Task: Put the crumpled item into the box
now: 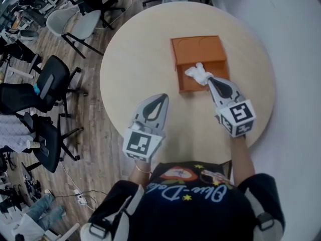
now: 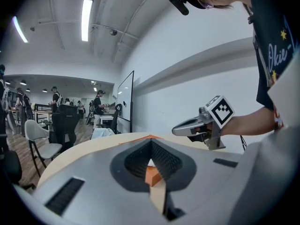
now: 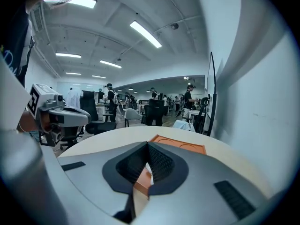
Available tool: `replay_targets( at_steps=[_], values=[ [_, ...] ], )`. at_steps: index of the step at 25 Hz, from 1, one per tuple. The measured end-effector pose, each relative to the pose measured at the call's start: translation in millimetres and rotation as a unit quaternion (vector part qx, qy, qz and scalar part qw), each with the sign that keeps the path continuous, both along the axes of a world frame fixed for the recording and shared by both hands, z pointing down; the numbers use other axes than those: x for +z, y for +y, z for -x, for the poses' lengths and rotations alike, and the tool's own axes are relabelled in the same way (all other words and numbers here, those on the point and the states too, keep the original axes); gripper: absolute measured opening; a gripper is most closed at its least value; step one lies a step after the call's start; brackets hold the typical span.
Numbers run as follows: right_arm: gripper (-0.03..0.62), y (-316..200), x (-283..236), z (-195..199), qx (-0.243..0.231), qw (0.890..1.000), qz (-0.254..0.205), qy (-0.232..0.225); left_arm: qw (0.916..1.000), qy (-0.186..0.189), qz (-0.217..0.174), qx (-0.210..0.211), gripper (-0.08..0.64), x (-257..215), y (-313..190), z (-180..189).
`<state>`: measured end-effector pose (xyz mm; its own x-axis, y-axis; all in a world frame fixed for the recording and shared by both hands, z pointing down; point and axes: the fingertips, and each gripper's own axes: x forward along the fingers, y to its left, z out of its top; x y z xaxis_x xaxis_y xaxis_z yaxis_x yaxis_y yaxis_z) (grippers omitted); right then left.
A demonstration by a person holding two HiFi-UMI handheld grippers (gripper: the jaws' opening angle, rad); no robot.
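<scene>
Right gripper [image 1: 209, 80] w/ crumpled item [image 1: 198, 74] over box [image 1: 196, 49]

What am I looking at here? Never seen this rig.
A person holds a hand-held gripper in each hand; no robot arm. The head view looks down from the person's head; the other two views ride on the grippers, looking along their jaws. On the round table sits an orange box, its near part open. The right hand-held gripper is shut on the white crumpled item, over that opening. The left hand-held gripper is shut and empty, over bare table.
</scene>
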<state>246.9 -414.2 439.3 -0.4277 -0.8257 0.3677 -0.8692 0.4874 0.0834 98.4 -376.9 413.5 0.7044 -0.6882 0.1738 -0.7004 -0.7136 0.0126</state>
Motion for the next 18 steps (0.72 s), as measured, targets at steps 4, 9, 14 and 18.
replay_targets(
  at_steps=[4, 9, 14, 18],
  values=[
    [-0.002, 10.7, -11.5, -0.9, 0.009, 1.000, -0.014, -0.012, 1.0000, 0.000, -0.003, 0.004, -0.015, -1.4, 3.2, -2.6],
    [-0.002, 17.6, -13.5, -0.2, 0.010, 1.000, -0.021, -0.016, 1.0000, -0.002, -0.004, 0.005, -0.015, -0.8, 4.8, -1.2],
    [-0.003, 17.2, -14.1, 0.0, 0.012, 0.999, -0.026, -0.014, 1.0000, -0.003, -0.002, 0.003, -0.015, -0.2, 3.2, -0.3],
    [-0.003, 19.9, -16.6, -0.3, 0.011, 0.999, -0.029, -0.015, 0.9999, -0.014, -0.005, 0.007, -0.015, 3.1, 5.0, -0.9]
  ],
)
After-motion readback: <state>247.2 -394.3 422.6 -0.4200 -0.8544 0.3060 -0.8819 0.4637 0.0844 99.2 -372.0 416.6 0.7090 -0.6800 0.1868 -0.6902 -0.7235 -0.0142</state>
